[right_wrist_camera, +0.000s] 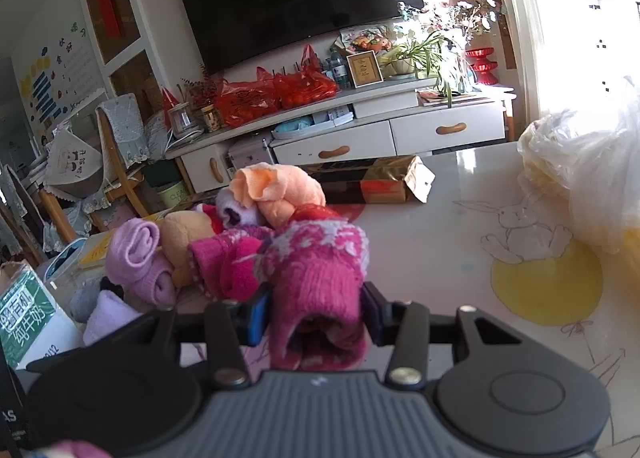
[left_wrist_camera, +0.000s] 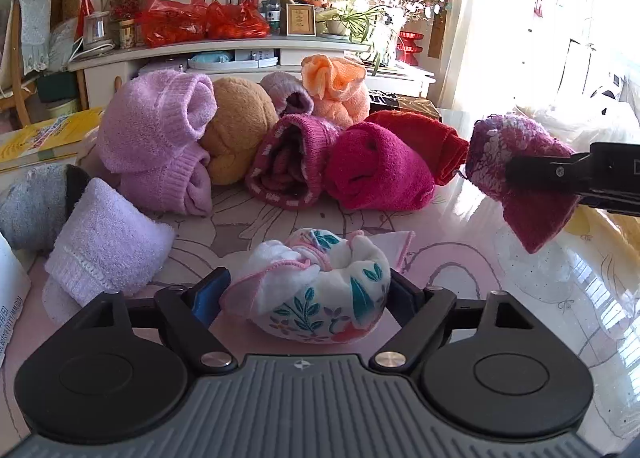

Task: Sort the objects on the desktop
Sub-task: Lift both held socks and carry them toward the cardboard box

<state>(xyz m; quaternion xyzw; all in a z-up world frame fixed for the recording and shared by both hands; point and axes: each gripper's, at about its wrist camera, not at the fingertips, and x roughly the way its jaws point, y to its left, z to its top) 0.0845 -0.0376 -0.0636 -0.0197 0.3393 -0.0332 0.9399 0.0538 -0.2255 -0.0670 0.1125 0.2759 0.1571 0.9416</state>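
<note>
My left gripper (left_wrist_camera: 306, 290) is shut on a white rolled sock with a teal leaf print (left_wrist_camera: 320, 290), low over the table. My right gripper (right_wrist_camera: 314, 308) is shut on a magenta knitted sock roll with a white pattern (right_wrist_camera: 320, 278) and holds it above the table; it also shows at the right of the left wrist view (left_wrist_camera: 520, 173). A pile of rolled socks lies at the back: lilac (left_wrist_camera: 160, 137), tan (left_wrist_camera: 240, 129), pink striped (left_wrist_camera: 288, 161), crimson (left_wrist_camera: 376, 169), red (left_wrist_camera: 424, 137), orange (left_wrist_camera: 336, 89).
A pale lavender roll (left_wrist_camera: 104, 246) and a grey sock (left_wrist_camera: 32, 205) lie at the left. A yellow box (left_wrist_camera: 44, 137) and a green-and-white carton (right_wrist_camera: 24, 318) stand at the left edge. A gold-brown package (right_wrist_camera: 372, 177) and a plastic bag (right_wrist_camera: 588, 169) sit on the table (right_wrist_camera: 460, 258).
</note>
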